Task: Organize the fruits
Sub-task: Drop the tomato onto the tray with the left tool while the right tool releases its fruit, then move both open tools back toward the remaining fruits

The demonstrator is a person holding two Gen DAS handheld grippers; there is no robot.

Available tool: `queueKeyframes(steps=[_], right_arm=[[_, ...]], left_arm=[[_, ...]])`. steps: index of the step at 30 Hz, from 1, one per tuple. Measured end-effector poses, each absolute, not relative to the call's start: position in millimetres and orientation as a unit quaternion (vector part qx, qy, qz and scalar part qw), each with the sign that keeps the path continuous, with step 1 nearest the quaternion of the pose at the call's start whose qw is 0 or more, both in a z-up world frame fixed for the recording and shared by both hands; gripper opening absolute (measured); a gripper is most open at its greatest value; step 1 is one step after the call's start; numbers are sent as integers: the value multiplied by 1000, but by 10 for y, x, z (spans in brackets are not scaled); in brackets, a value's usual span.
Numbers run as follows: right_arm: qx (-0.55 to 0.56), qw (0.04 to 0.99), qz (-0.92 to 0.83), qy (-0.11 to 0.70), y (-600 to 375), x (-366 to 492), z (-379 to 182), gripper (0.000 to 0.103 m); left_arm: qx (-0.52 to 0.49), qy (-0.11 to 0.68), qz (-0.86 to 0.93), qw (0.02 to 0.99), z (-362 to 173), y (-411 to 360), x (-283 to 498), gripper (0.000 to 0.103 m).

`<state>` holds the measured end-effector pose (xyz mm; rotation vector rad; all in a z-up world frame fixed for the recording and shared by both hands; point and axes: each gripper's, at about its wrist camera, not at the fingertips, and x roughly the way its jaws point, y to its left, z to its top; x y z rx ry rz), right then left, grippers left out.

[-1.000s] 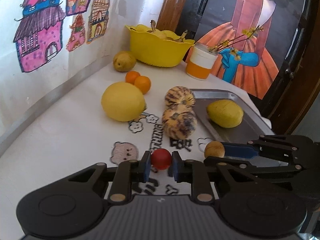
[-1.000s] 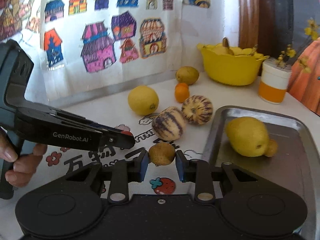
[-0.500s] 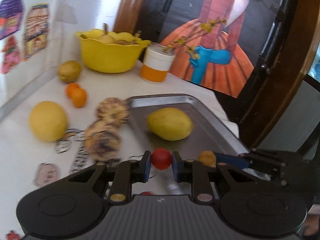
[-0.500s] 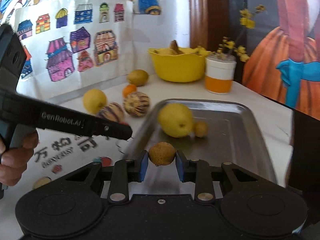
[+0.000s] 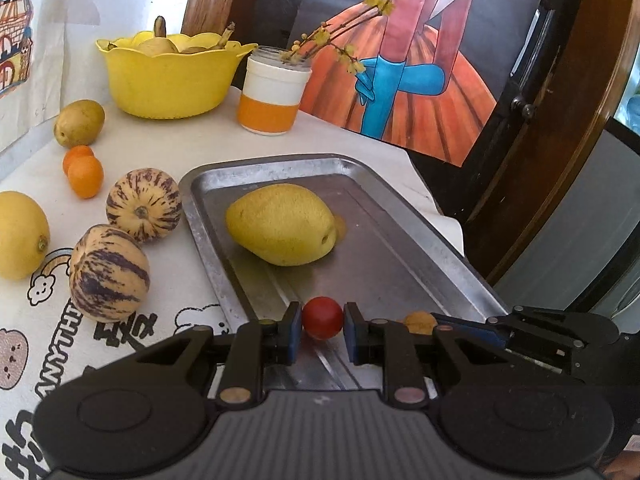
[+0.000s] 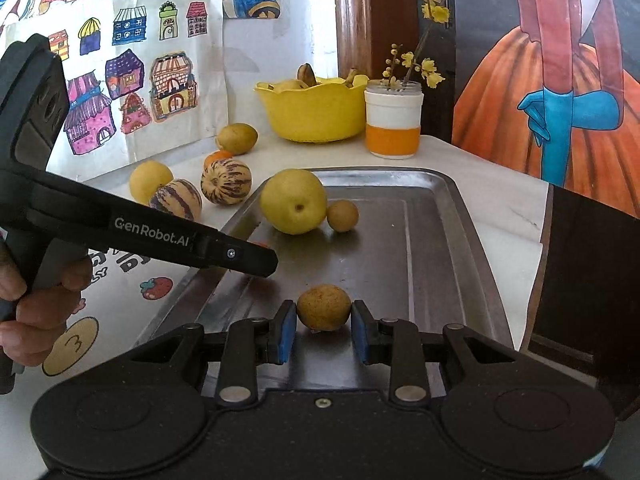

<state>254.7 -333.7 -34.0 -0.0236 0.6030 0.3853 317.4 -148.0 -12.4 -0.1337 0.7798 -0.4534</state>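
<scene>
My left gripper [image 5: 322, 328] is shut on a small red tomato [image 5: 322, 322], held over the near end of the metal tray [image 5: 420, 248]. My right gripper [image 6: 323, 326] is shut on a small brown-yellow round fruit [image 6: 323, 307], also over the tray's [image 6: 440, 240] near part. In the left wrist view that fruit [image 5: 420, 321] shows at the right gripper's tip, just right of the tomato. A large yellow fruit [image 5: 282, 224] lies in the tray, with a small brown fruit [image 6: 342, 216] beside it. The left gripper's body [image 6: 140, 236] crosses the right wrist view from the left.
On the white printed cloth left of the tray lie two striped melons [image 5: 144, 204] [image 5: 108, 272], a yellow citrus [image 5: 20, 236], two small oranges [image 5: 84, 174] and a greenish fruit [image 5: 79, 123]. A yellow bowl [image 5: 168, 80] and an orange-white jar [image 5: 272, 92] stand behind. A hand [image 6: 36, 308] holds the left gripper.
Both grippers have swung right from above the cloth to above the tray, each still shut on its fruit. The striped melons now lie to the left.
</scene>
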Motion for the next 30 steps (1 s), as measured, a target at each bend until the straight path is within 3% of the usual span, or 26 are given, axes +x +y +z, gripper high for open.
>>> queueKeyframes(steps=[5,10,14,16,20,22,30], right_arm=[[-2,939,187,288,-3346,2521,-316,36],[11,944,181,276,-3357,2448,-251,50],[14,949,176,261,-3352,2328,-161,67],[18,952,173,253,-3351,2250,-109,79],[33,955,169,241,-3362,2089,2,93],[39,957,166,234,-3357,1982,64,102],[44,959,149,236,-3263,1650,262,102]], left_arm=[[-63,373,-216,900,-96,-1460,3142,26],[-72,361,-216,904,-10,-1386,3080,40],[-82,335,-200,917,103,-1265,2940,80],[-79,312,-188,928,175,-1200,2832,84],[-77,278,-168,943,308,-1044,2625,102],[-78,263,-160,948,366,-952,2520,102],[-90,252,-132,955,432,-578,2143,103]])
